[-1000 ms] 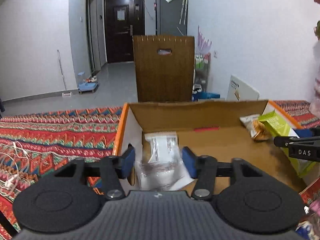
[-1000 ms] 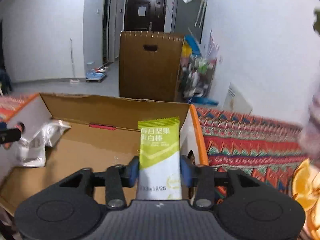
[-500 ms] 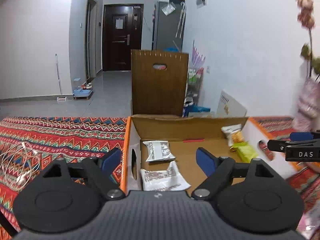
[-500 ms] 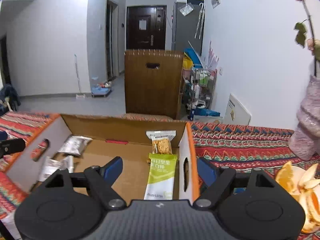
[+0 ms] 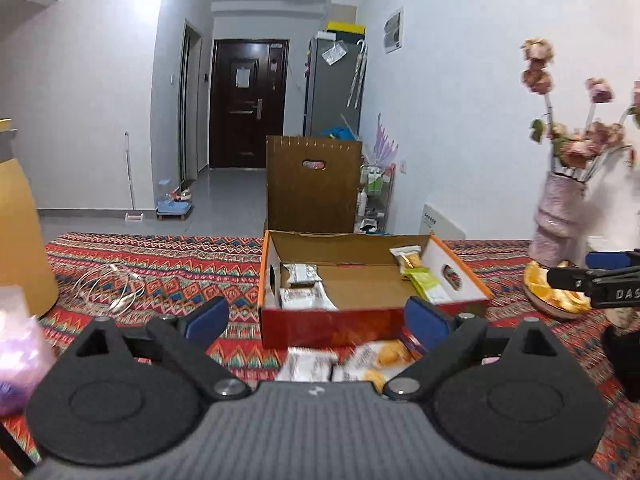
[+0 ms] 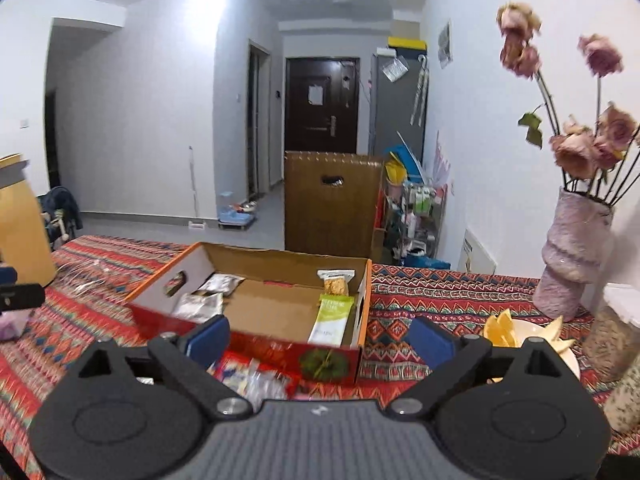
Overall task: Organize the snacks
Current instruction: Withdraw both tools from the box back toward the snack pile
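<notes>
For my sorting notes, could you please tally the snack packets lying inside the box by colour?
White packets: 2
Green packet: 1
Clear packet with a golden snack: 1
Total: 4 in the box

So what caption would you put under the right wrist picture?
Right gripper, jaws wide open and empty, above the snack box holding the green bar and other packets.
</notes>
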`<state>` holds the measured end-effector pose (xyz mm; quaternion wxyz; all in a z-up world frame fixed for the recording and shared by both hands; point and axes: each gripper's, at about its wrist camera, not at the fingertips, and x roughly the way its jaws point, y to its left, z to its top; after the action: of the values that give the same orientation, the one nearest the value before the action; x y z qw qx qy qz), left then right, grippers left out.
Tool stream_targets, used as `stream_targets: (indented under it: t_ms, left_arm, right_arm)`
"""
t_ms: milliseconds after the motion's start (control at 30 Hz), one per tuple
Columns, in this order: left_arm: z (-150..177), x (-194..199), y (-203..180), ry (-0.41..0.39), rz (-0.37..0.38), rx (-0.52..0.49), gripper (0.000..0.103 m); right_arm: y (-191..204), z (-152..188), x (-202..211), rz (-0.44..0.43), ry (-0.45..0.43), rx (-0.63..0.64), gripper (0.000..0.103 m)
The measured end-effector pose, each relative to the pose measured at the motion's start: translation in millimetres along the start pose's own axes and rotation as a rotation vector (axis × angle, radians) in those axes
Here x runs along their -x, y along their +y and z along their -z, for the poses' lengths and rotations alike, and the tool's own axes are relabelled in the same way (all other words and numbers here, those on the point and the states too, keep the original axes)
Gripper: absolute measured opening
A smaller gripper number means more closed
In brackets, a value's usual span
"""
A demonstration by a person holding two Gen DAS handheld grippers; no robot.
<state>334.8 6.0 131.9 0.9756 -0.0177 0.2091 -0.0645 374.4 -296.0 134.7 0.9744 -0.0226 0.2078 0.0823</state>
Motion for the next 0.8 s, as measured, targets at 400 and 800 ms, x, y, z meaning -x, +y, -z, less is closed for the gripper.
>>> stream_targets:
  t_ms: [400,800]
  left_arm:
    - [98.0,121.8,-16.8,-0.051,-0.017,0.007,0.103]
    - [202.4,161.0,-22.4,0.112,-0.035,0.012,0.103]
  right_arm:
    - [21.1,112.6,103.8,-0.008,-0.018,-0.01,0.099]
    - [27.8,235.1,184.2,0.034,0.032,-0.137,0.099]
